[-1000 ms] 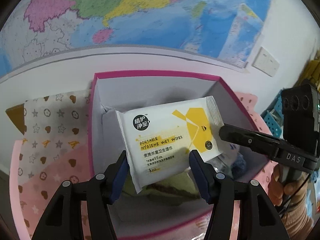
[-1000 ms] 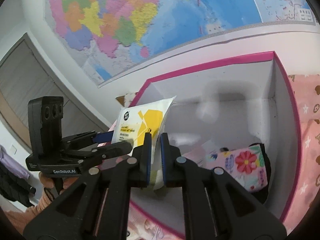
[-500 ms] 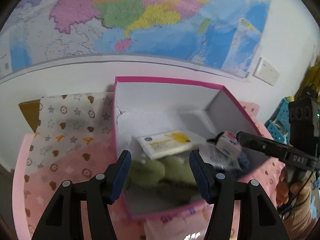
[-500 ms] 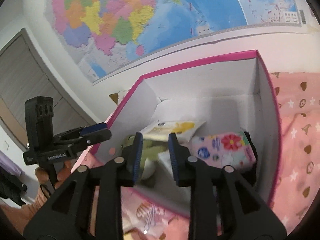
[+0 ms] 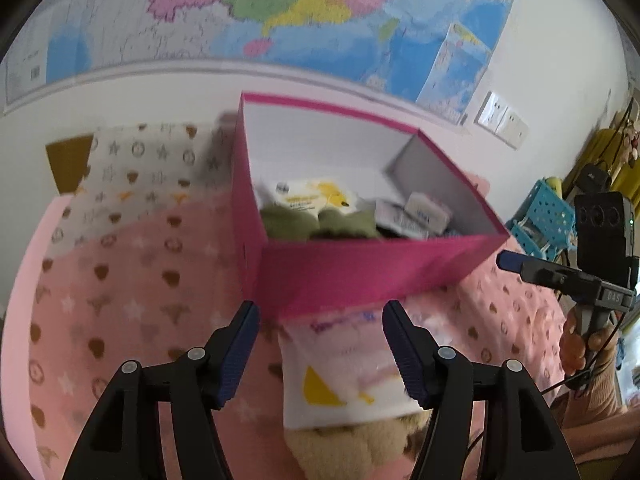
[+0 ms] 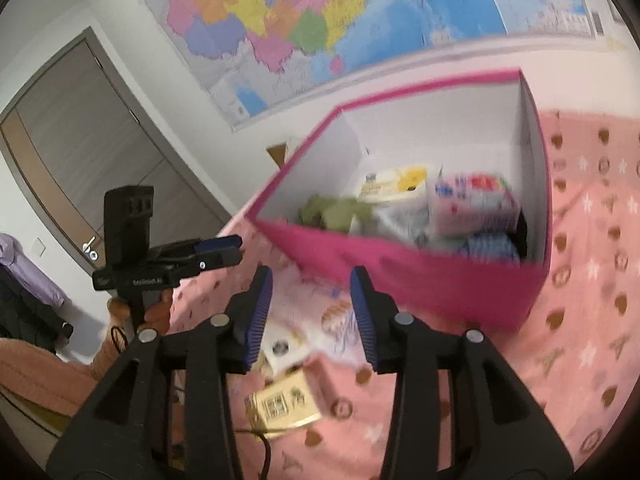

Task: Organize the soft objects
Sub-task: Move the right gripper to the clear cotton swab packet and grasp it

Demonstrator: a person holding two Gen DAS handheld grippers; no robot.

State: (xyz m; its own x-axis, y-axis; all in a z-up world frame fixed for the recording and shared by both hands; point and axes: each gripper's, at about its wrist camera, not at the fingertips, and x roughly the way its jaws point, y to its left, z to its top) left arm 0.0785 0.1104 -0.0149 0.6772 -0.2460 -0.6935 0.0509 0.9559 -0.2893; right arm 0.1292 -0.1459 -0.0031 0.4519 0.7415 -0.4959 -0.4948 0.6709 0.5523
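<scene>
A pink box (image 5: 360, 276) stands on the pink patterned bedspread (image 5: 120, 280). Inside lie a white-and-yellow wet wipes pack (image 5: 312, 196), a green soft item (image 5: 320, 224) and small tissue packs (image 5: 424, 210). My left gripper (image 5: 320, 316) hovers in front of the box with its jaws opening; no pad touches anything. Under it lie a white pack with a yellow mark (image 5: 344, 380) and a beige plush (image 5: 352, 444). My right gripper (image 6: 312, 280) is also opening, holding nothing, above flat packs (image 6: 320, 316) on the bed. From the right wrist, the wipes pack (image 6: 396, 184) lies beside a floral tissue pack (image 6: 472, 200).
A map (image 5: 300, 12) covers the wall behind the box. A yellow card with a code (image 6: 284, 408) and a cable lie near the bed's edge. A door (image 6: 80, 152) is at the left in the right wrist view. Blue baskets (image 5: 544, 216) stand at the far right.
The wet wipes pack, held over the box before, now lies inside it. Both grippers have drawn back to the near side of the box. The right jaws have gone from shut to apart.
</scene>
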